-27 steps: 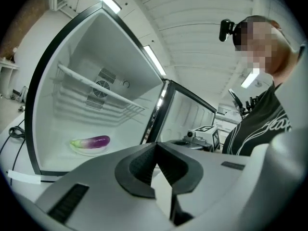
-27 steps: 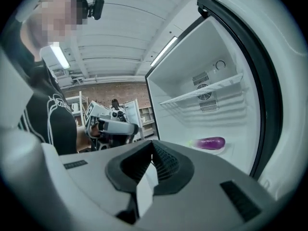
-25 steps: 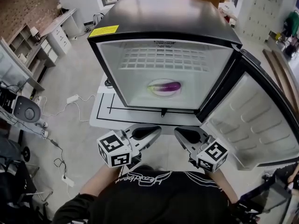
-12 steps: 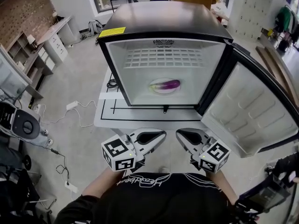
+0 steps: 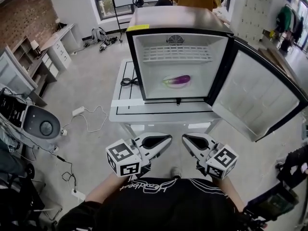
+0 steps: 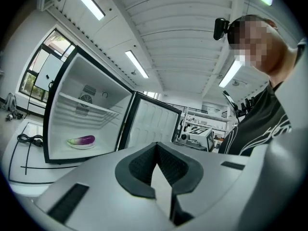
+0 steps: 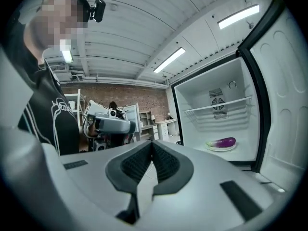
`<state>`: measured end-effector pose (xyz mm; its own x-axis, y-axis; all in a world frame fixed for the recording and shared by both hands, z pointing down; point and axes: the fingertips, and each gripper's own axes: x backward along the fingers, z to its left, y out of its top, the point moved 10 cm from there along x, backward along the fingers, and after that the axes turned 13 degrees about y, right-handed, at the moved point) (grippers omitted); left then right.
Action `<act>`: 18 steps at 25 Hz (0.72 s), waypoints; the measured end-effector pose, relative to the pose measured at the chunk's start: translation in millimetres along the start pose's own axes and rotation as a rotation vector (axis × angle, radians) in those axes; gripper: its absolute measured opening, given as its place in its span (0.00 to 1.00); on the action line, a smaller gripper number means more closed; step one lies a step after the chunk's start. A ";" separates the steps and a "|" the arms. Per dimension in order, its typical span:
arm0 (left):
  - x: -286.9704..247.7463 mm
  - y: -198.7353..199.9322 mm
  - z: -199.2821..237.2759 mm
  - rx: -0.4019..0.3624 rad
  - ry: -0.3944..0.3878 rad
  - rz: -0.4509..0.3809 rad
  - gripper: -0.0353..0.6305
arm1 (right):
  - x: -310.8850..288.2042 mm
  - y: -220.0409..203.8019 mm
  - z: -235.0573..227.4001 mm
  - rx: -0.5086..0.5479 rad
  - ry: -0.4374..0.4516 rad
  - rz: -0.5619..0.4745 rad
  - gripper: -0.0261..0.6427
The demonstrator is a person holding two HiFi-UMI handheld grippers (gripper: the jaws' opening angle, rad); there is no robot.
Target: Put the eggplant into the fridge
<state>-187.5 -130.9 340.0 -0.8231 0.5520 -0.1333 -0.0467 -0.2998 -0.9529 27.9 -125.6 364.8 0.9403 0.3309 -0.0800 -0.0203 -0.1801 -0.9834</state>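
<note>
Already the eggplant (image 5: 179, 80) lies crosswise inside the fridge (image 5: 168, 17) at upper centre, well apart from the left gripper (image 5: 165, 140) and right gripper (image 5: 187, 139), both clenched empty below.

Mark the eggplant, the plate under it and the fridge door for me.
eggplant (image 5: 179, 79): head view, middle of its purple body.
plate (image 5: 167, 83): head view, bare left rim.
fridge door (image 5: 257, 100): head view, white inner panel.
</note>
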 end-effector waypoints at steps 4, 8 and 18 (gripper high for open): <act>36.0 -6.4 -18.6 -0.026 0.000 0.000 0.06 | -2.3 -0.1 41.5 0.011 -0.035 -0.033 0.05; 68.1 -16.2 -33.3 -0.025 -0.007 -0.002 0.06 | -4.8 -7.5 86.1 0.009 -0.028 -0.018 0.05; 118.7 -37.5 -58.7 -0.037 -0.055 -0.013 0.06 | -2.6 -23.3 152.5 0.027 -0.110 -0.043 0.05</act>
<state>-250.2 -8.4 344.0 -0.8527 0.5115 -0.1061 -0.0380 -0.2633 -0.9640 -25.8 19.0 363.2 0.8974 0.4379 -0.0535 0.0089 -0.1391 -0.9902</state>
